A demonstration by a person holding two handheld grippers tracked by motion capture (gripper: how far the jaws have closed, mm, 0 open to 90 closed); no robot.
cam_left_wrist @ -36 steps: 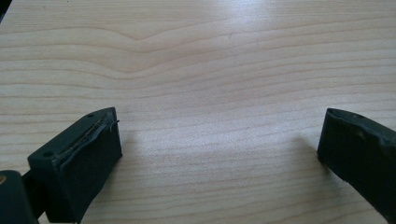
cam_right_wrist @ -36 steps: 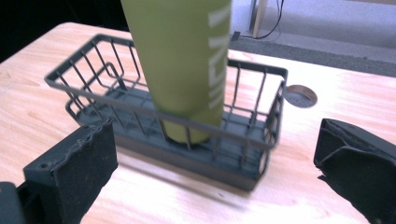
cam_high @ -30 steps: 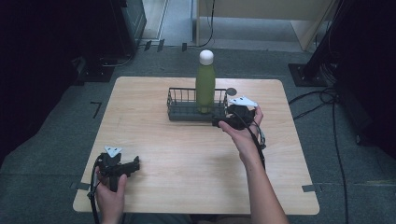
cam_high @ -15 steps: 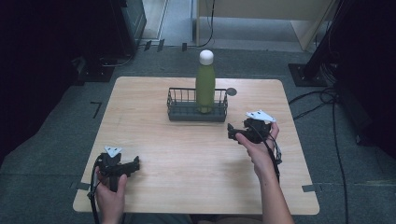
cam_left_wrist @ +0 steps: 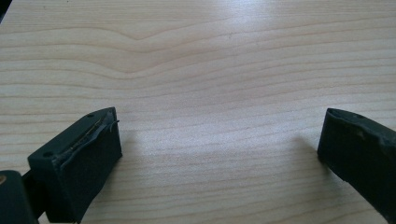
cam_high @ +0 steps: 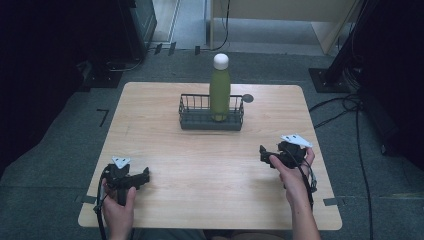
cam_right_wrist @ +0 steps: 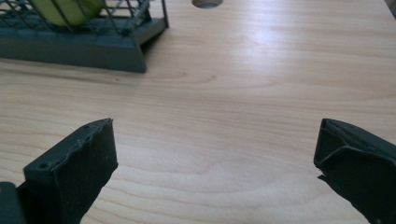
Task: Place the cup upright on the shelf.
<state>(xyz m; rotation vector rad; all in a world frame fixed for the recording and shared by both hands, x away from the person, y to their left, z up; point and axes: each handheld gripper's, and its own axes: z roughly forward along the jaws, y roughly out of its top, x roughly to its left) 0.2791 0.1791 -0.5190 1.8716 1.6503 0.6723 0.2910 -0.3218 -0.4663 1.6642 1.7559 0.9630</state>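
A green bottle [cam_high: 219,94] with a white cap stands upright inside the dark wire basket [cam_high: 192,119], toward the basket's right end, and the basket sits on the wooden desk [cam_high: 210,165] near its far edge, with a round hole [cam_high: 247,98] in the desktop just beyond its right corner. The right gripper [cam_high: 264,153] rests well in front of the basket and to its right, fingers [cam_right_wrist: 74,172] spread wide with only bare wood between them. The left gripper [cam_high: 145,175] lies farther still from the basket, in front and to its left, its fingers [cam_left_wrist: 79,168] likewise wide apart and holding nothing.
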